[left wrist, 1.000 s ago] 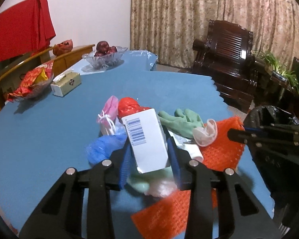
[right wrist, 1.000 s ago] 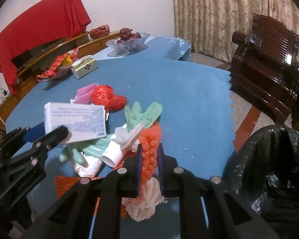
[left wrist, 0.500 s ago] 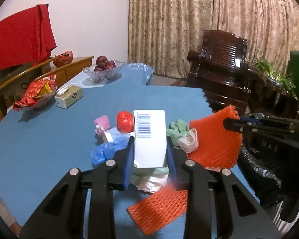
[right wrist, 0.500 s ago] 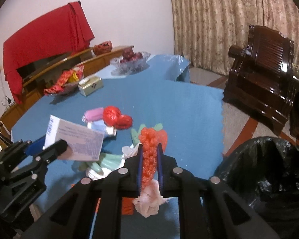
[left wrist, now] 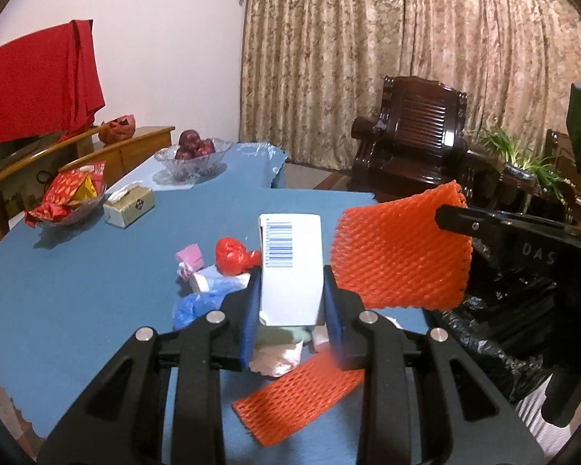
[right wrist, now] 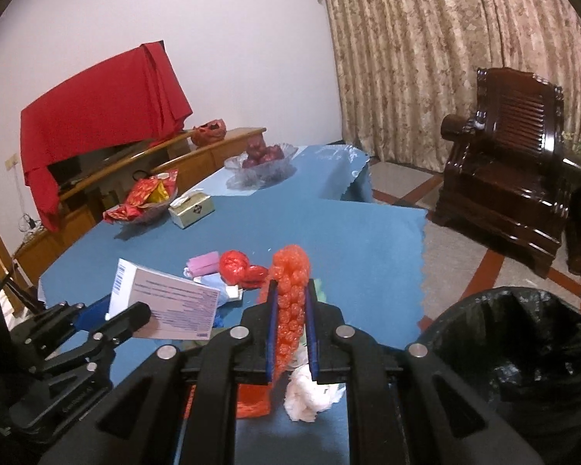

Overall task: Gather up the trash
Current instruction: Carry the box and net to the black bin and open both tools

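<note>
The left tool (left wrist: 292, 290) points forward and somewhat downward, its blue-padded fingers (left wrist: 251, 310) clamped on the two sides of a white box (left wrist: 290, 267) that stands upright between them, raised off the desk. The right tool (right wrist: 290, 302), tilted down likewise, has its fingers (right wrist: 272, 333) pressed nearly together, pinching an orange foam net (right wrist: 290, 283) that hangs from them in the air.

- White carton (left wrist: 290, 267): barcode uppermost, lifted clear of the table.
- Orange foam net (left wrist: 401, 252): lifted, hanging beyond the table's right edge.
- Second orange net (left wrist: 298, 401): flat at the table's near edge.
- Black-lined bin (right wrist: 523, 352): open, beside the table's right edge.
</note>
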`<state>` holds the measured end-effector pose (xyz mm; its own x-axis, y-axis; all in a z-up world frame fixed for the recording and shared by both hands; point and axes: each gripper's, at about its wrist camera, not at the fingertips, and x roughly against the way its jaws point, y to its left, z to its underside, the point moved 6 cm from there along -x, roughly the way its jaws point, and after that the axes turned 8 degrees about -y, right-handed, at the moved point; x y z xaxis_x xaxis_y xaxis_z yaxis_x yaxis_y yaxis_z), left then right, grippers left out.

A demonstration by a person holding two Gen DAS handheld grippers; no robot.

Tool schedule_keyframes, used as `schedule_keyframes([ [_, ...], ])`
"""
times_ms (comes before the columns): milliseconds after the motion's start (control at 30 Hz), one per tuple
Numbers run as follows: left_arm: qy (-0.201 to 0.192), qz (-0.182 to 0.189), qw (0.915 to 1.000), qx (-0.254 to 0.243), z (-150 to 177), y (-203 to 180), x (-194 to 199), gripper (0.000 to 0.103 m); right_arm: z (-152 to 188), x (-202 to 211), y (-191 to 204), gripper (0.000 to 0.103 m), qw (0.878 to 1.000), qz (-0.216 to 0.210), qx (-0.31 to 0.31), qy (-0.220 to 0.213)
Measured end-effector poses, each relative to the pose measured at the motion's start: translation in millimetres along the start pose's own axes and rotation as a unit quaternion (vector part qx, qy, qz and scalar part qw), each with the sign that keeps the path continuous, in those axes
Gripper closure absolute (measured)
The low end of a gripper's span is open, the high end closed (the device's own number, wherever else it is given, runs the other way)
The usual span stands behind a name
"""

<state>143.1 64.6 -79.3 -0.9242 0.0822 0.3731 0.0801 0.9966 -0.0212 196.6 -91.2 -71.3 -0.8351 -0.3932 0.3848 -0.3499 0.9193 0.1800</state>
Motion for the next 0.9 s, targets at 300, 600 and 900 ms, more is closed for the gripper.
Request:
schedule_keyframes([
  [300,-0.011,0.039,0.9991,-0.011,-13.2,-38.0,0.6,0.074,-6.3,26.3,-29.6,0.091,0.999,0.052,-0.001,-0.008],
  [600,-0.012,0.102,0.9944,-0.026,-13.5,-99.4,-7.6,0.074,-1.9,71.6,-93.0,0.091,0.992,0.126,-0.014,-0.016],
  [900,0.006,0.173,0.9841,-0.039,-3.6,-177.8,-32.6,0.074,21.1,109.8,-163.5,0.091,0.978,0.204,-0.047,-0.006],
])
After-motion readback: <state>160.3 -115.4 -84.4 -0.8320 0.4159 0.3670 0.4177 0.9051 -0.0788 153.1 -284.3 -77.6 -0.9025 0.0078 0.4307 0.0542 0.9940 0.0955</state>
